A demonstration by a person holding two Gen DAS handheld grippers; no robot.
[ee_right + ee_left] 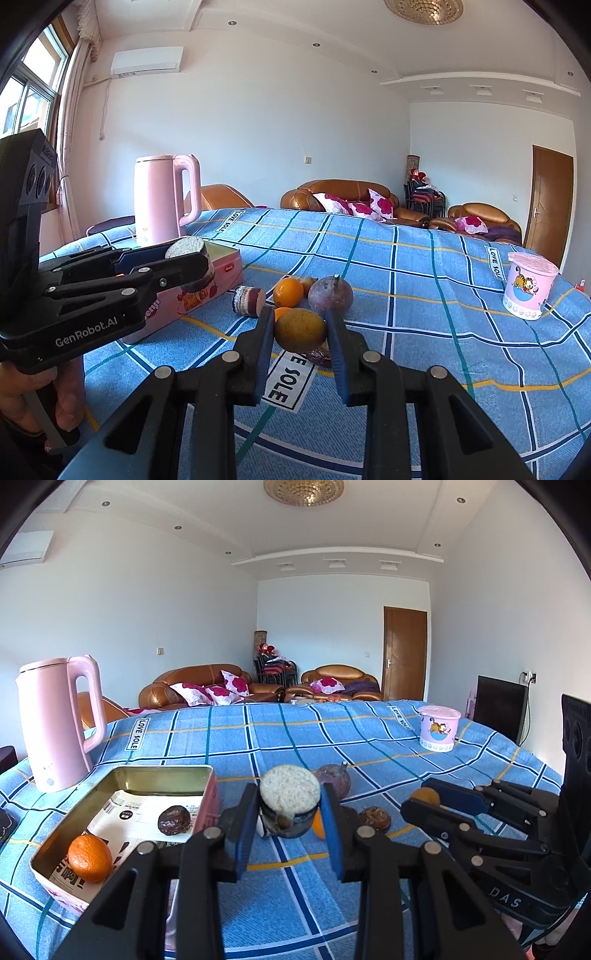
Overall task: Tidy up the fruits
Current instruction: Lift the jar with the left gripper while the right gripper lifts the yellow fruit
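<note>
2 handheld grippers work over a blue plaid tablecloth [424, 295]. The left gripper [290, 808] is clamped on a short cut piece of dark-skinned fruit [290, 797], pale cut face up, held just right of an open pink tin [122, 775]. The right gripper [300, 328] is closed around a yellowish-orange round fruit [300, 329], seemingly lifted just above the cloth, though contact is hard to judge.

Likely risks: the cut piece is pinched only at its sides, so tilting could let it slip onto the cloth short of the tin. The round fruit could roll from between the flat pads.

Already in the tin are 1 orange [89, 857] and 1 dark wrinkled fruit [173, 819] on printed paper. Loose fruit clusters close by: another orange [288, 292], a purple round fruit with a stem [330, 297] and a second cut piece [249, 300]. A pink kettle [59, 720] stands behind the tin, and a pink cartoon tub [530, 290] sits well apart. The tin's near wall stands between both grippers and its floor.
</note>
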